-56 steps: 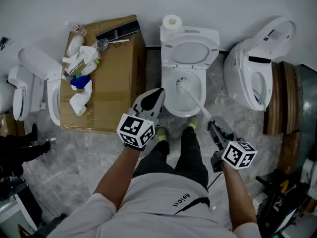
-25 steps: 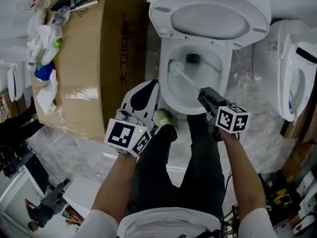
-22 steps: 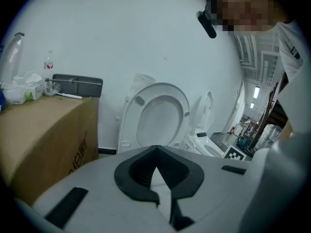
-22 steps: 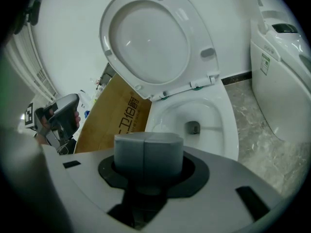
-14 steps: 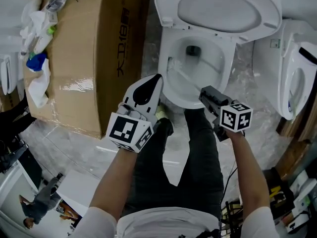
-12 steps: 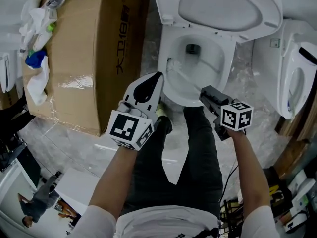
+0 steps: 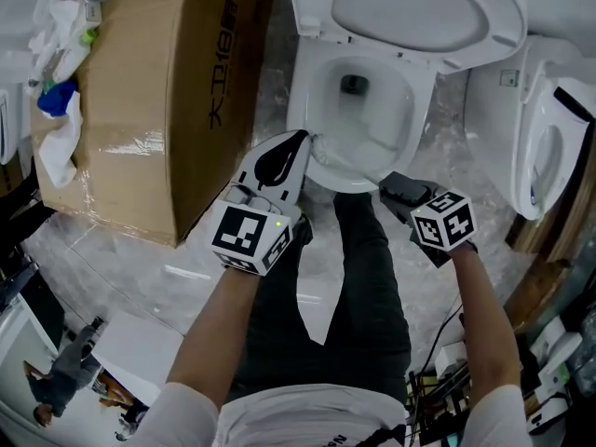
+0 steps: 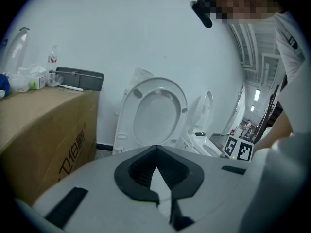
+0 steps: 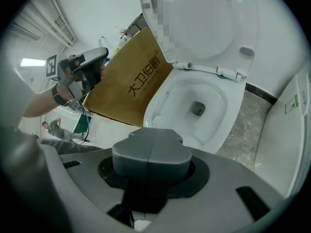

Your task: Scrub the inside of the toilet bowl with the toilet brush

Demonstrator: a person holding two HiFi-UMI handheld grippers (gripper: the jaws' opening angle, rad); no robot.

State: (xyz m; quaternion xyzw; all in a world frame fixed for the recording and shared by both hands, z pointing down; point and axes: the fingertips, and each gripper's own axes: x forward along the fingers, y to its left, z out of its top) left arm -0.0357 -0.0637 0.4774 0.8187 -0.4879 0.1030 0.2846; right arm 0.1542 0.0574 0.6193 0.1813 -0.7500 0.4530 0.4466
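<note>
Two hand-held grippers are in play, but only one has a job. The right hand-held gripper has its jaws squeezed together. From the white sliver under them in its own view, and the pale line running off toward the bowl in the head view, it looks clamped on the toilet brush handle. The left hand-held gripper is pinched closed on nothing and hangs just beside the near rim.

The toilet bowl sits at 12 o'clock in the head view with its lid tipped up. The brush head seems to be against the inner wall at about 7 o'clock of the bowl, white on white, so it's hard to make out.

Doing this well probably means a firm clamp, since a thin smooth plastic handle could twist. He'd want to press the bristles into the wall, sweep round the curve and up under the rim, then work down to the drain hole. The idle gripper is best kept off the rim.

The bowl is glossy glazed ceramic, rounded and slick, so the bristles need pressure to bite. A matte cardboard box with shiny tape is at 10 o'clock. A second toilet is at 3 o'clock, and the floor is marble-look tile.
</note>
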